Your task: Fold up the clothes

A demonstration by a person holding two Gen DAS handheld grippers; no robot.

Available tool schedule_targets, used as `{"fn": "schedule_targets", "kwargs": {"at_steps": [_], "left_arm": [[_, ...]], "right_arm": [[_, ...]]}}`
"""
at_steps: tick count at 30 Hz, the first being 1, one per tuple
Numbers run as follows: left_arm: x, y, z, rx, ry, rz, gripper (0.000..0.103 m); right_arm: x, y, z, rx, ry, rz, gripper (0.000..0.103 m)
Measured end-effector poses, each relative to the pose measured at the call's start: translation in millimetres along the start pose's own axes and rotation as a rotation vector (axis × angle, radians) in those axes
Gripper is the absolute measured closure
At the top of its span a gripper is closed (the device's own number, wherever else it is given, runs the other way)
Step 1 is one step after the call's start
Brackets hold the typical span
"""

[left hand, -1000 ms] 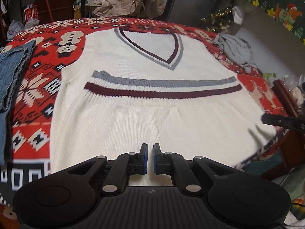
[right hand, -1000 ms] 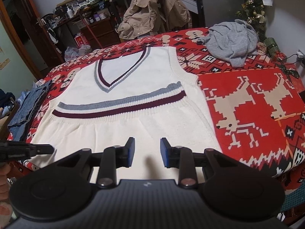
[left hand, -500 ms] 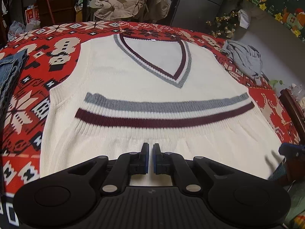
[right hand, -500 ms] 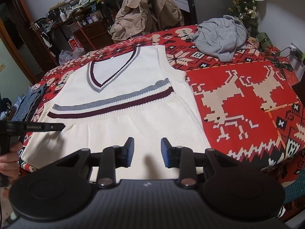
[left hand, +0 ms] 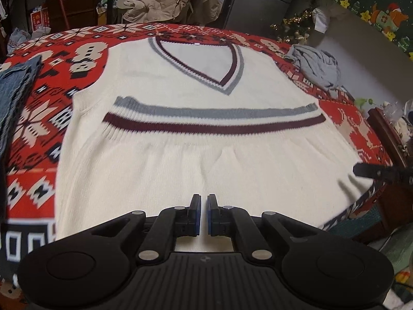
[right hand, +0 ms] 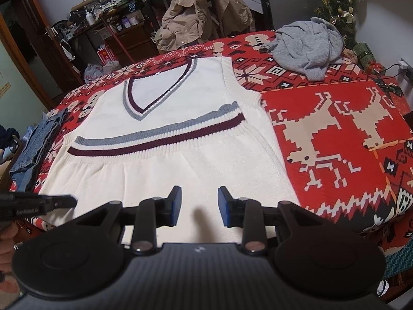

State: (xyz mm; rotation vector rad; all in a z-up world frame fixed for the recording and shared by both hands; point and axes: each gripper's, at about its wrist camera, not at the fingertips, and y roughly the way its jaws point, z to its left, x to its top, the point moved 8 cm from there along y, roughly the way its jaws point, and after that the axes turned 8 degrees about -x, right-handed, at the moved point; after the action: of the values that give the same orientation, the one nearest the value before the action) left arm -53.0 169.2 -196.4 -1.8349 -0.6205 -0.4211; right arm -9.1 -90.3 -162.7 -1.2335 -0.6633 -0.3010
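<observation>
One cream knit vest (left hand: 206,160), grey and maroon V-neck trim and two chest stripes, flat on red patterned blanket (right hand: 335,134). Left gripper (left hand: 203,201) jaws nearly closed, empty; right gripper (right hand: 198,196) jaws apart, empty. One grey sweater (right hand: 307,44), one denim stack (right hand: 38,142).

Black left tool (left hand: 203,208), blue pads, silver screws, matching right tool (right hand: 198,204)

A white knitted vest (left hand: 196,155) lies flat and spread out on the red patterned blanket (right hand: 335,134). It has a V neck (trimmed in grey and dark red) and two stripes across the middle.
</observation>
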Motion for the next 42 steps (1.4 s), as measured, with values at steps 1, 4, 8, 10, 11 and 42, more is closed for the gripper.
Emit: {"fn": "schedule_targets", "kwargs": {"at_steps": [1, 4, 8, 10, 11, 42], "left_arm": [[6.0, 5.1, -0.9, -0.005, -0.003, -0.001, 0.099], [23.4, 21.7, -2.1, -0.001, 0.0, -0.001, 0.099], [38.3, 31.3, -1.1, 0.003, -0.004, -0.004, 0.099], [40.0, 32.3, -1.1, 0.005, -0.005, -0.005, 0.099], [37.3, 31.3, -2.3, 0.007, 0.0, -0.003, 0.099], [44.4, 43.5, -13.2, 0.013, 0.028, 0.009, 0.099]], "right_arm": [[0.2, -1.2, 0.3, -0.001, -0.002, -0.003, 0.069], [0.8, -4.9, -1.1, -0.006, -0.003, -0.009, 0.068], [1.4, -7.6, -6.6, -0.02, 0.011, -0.01, 0.067], [1.1, -8.1, -8.3, -0.021, 0.016, -0.009, 0.067], [0.7, -7.9, -8.3, -0.021, 0.015, -0.008, 0.067], [1.1, -9.2, -11.1, -0.023, 0.011, -0.002, 0.064]]}}
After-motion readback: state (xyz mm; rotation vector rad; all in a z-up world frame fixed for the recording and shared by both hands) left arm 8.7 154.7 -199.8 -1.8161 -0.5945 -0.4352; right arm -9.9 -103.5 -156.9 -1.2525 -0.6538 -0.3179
